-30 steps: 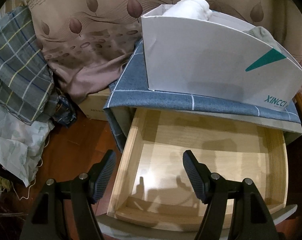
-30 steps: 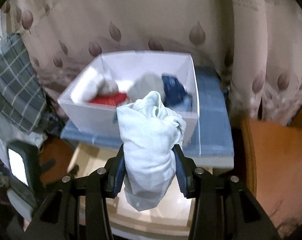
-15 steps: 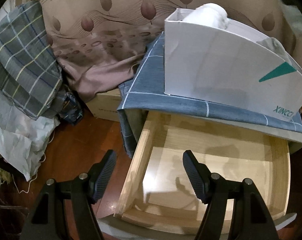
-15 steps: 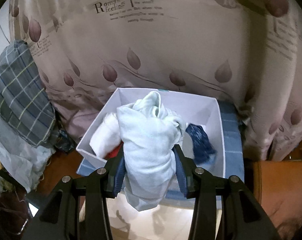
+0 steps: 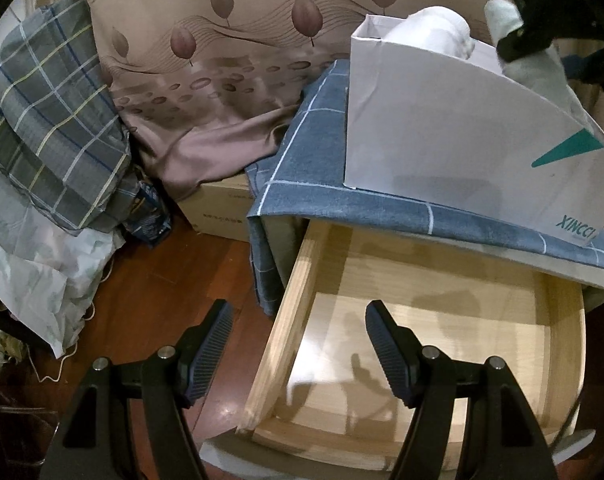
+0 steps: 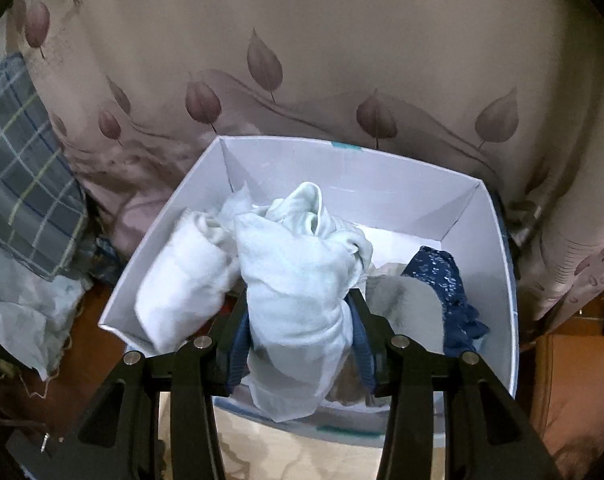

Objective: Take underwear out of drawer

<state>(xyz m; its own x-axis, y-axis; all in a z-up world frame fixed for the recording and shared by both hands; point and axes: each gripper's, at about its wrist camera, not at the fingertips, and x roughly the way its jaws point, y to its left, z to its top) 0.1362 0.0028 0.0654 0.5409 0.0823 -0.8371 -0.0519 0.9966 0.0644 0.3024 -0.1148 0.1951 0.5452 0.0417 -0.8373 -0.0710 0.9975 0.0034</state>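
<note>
A: What does the right gripper (image 6: 300, 340) have?

B: Its jaws are clamped on a pale rolled bundle of underwear (image 6: 298, 288), pads pressing both flanks at about mid-length. The left gripper (image 5: 298, 340) stands wide apart with nothing between its fingers, above the front left corner of the drawer (image 5: 290, 320).

A: Where is the bundle?

B: Over the near edge of the white box (image 6: 498, 240), which sits on the blue checked cloth (image 5: 310, 160) covering the cabinet top. A white roll (image 6: 182, 280) lies against the box's left wall, a dark blue patterned piece (image 6: 442, 280) toward its right wall. As far as it shows, the drawer below looks bare.

A: How will it handle?

B: Light, soft and limp, I'd judge. It squashes in the grip and the lower end droops below the pads. Nothing fragile. A hold across the thick middle looks best, so the folds don't unroll.

A: Which way does it run?

B: Its long axis lies along the fingers, the bunched end pointing toward the box's far wall, the loose tail hanging toward the drawer.
</note>
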